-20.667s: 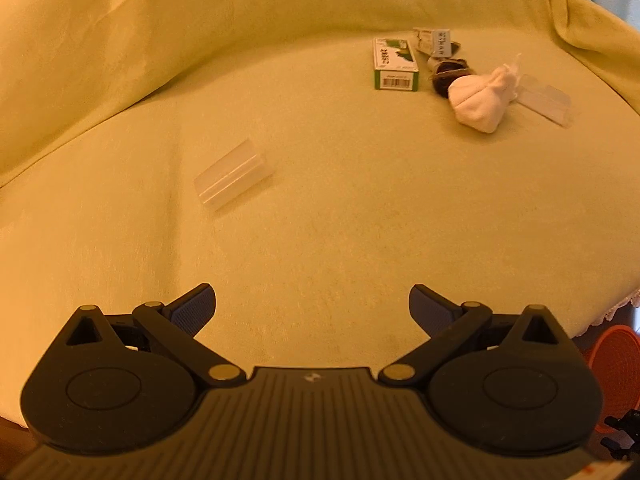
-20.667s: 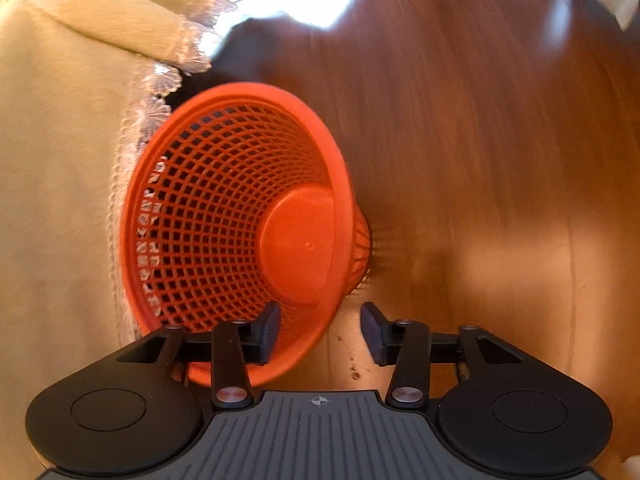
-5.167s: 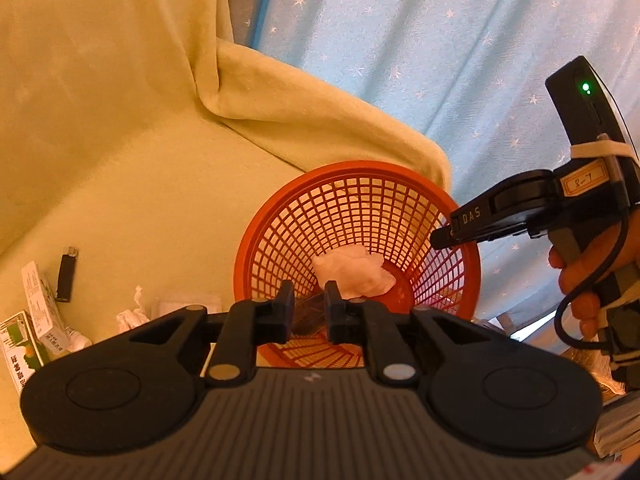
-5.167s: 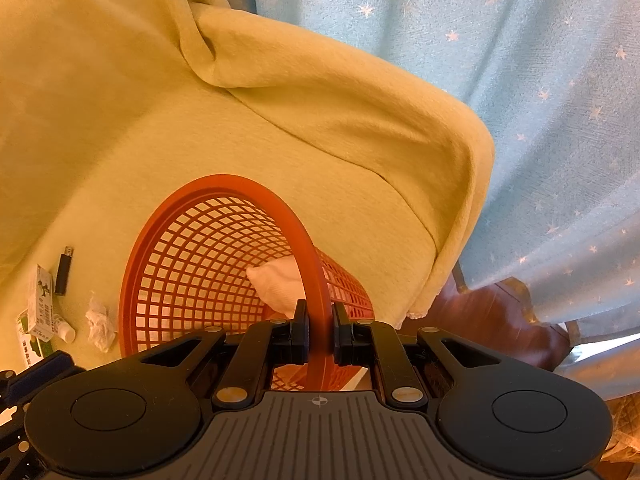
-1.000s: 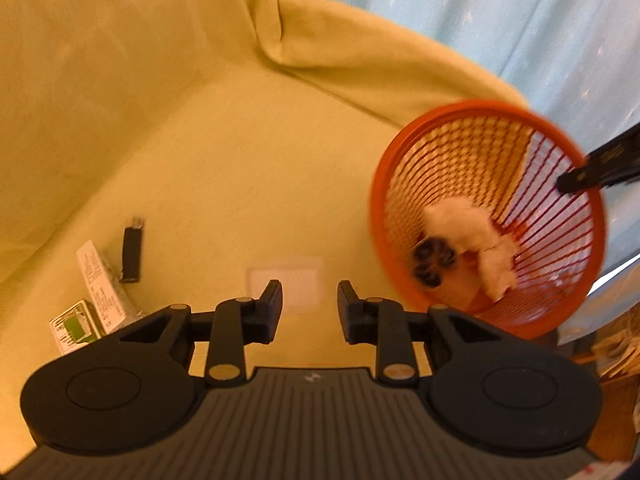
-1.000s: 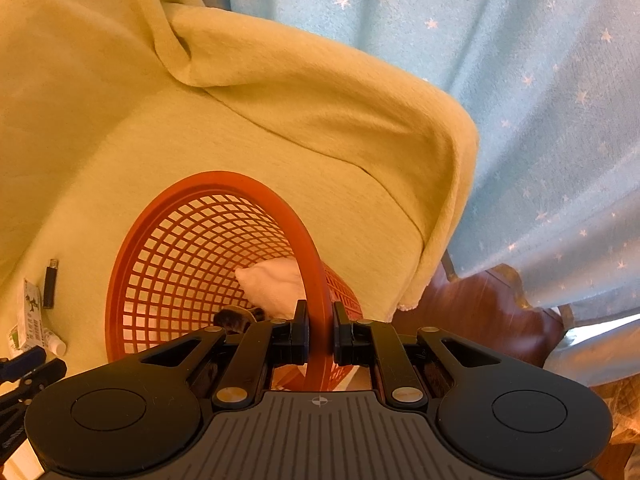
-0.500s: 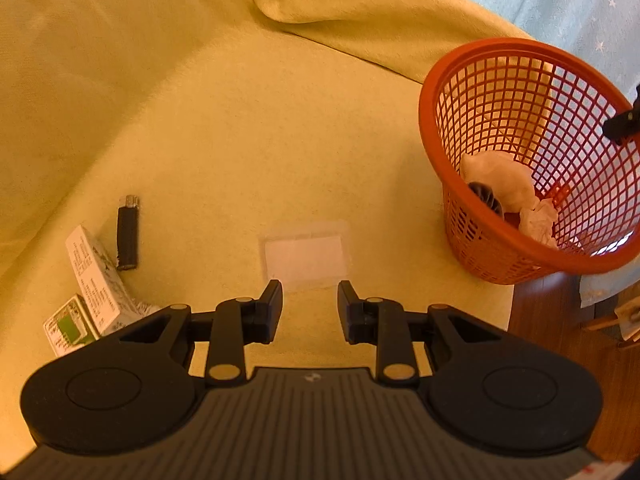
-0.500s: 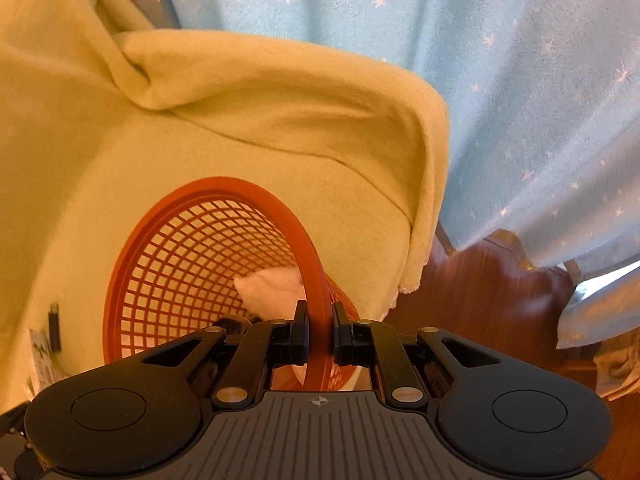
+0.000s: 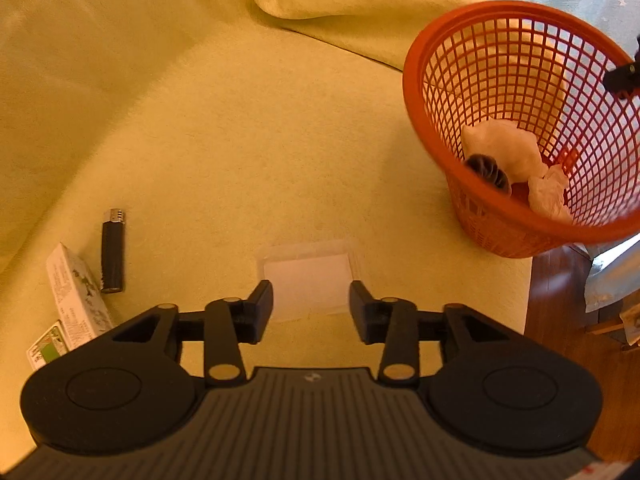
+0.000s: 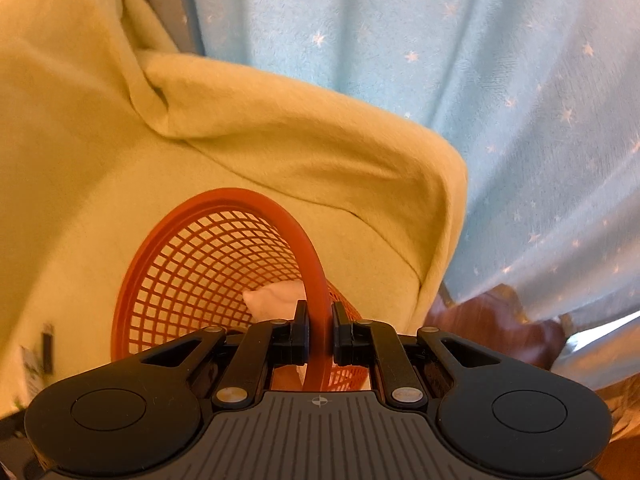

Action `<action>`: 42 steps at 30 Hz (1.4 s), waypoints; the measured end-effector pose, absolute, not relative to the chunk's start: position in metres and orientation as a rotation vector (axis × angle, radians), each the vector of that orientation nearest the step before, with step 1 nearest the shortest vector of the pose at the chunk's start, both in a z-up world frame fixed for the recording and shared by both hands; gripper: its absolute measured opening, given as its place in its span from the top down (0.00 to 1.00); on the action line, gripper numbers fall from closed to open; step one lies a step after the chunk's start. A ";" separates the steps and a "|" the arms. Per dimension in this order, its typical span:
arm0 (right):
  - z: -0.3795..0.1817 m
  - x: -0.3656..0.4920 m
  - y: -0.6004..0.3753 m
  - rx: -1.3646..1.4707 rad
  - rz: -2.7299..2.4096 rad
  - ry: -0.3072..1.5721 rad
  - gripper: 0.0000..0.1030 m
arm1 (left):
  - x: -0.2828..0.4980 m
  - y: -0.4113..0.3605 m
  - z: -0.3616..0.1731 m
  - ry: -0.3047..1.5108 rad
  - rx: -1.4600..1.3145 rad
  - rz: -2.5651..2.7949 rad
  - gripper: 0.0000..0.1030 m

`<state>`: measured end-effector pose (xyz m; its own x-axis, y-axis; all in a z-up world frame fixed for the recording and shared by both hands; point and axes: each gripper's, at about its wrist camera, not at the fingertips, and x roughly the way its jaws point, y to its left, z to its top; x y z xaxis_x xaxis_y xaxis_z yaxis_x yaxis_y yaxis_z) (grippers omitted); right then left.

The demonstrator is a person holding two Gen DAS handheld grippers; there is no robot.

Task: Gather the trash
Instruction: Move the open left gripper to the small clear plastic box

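The left gripper (image 9: 311, 300) hangs with its jaws spread over a flat clear plastic sleeve (image 9: 308, 276) on the yellow blanket-covered sofa seat (image 9: 240, 160), probably the next trash. The right gripper (image 10: 319, 338) clamps the orange mesh plastic basket (image 10: 316, 280) by its rim, presenting it nearby to catch drops.

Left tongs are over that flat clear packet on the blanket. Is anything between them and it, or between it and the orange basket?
Nothing visible. The left tongs are open with the clear packet directly ahead on bare yellow blanket. The stretch of blanket to the orange basket, held at its rim by the right tongs, is bare too.
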<state>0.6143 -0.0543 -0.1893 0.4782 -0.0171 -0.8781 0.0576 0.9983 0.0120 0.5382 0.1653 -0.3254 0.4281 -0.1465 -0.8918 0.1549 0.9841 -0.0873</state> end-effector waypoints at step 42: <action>-0.194 0.618 -0.057 -0.013 -0.032 1.083 0.93 | 0.556 0.156 -0.369 1.151 0.119 0.024 0.28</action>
<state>0.6177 -0.0572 -0.1941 0.4687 -0.0323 -0.8828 0.0200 0.9995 -0.0260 0.5563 0.1562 -0.3694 0.4079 0.0802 -0.9095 0.0426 0.9934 0.1067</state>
